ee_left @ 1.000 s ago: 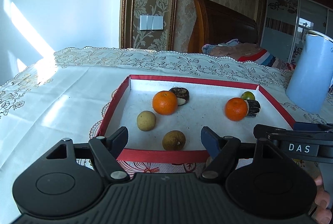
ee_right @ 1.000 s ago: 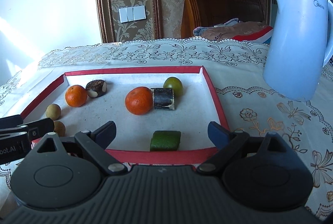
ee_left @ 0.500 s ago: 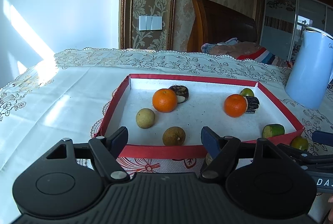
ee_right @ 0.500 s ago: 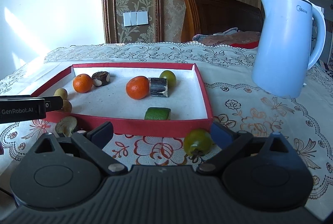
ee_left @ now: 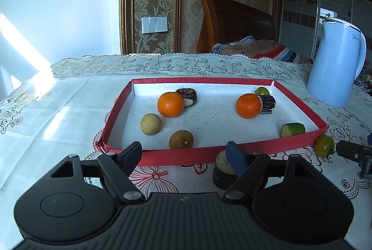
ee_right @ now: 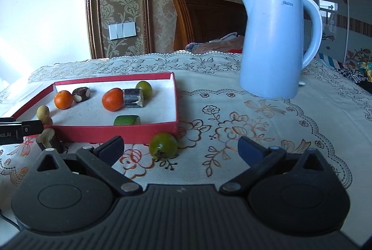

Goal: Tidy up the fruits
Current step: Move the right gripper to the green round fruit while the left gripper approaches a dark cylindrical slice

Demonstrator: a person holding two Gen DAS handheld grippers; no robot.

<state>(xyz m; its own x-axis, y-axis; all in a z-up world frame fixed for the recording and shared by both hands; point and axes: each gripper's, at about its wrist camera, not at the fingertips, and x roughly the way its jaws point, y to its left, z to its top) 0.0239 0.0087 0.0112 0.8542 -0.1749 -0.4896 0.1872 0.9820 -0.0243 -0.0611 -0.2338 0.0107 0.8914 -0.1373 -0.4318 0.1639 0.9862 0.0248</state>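
Observation:
A red-rimmed tray (ee_left: 186, 155) holds two oranges (ee_left: 171, 104), two tan round fruits (ee_left: 150, 123), dark cut pieces (ee_left: 268, 104) and a green cut piece (ee_left: 293, 129). My left gripper (ee_left: 183, 153) hovers open at the tray's near wall with nothing between its fingers. A dark cut piece (ee_left: 222, 172) lies on the cloth just behind its right finger. A small green fruit (ee_right: 162, 146) lies on the cloth off the tray's near right corner. My right gripper (ee_right: 181, 148) is around that fruit, its jaws opening and not touching it.
A pale blue kettle (ee_right: 276, 45) stands on the lace tablecloth (ee_right: 255, 124) to the right of the tray. The left gripper's body (ee_right: 21, 131) shows at the left edge of the right wrist view. A wooden headboard and a wall lie beyond the table.
My right gripper has drawn back from over the tray and shifted right, its jaws widening; the green fruit on the cloth now lies between them. The left gripper has hardly moved.

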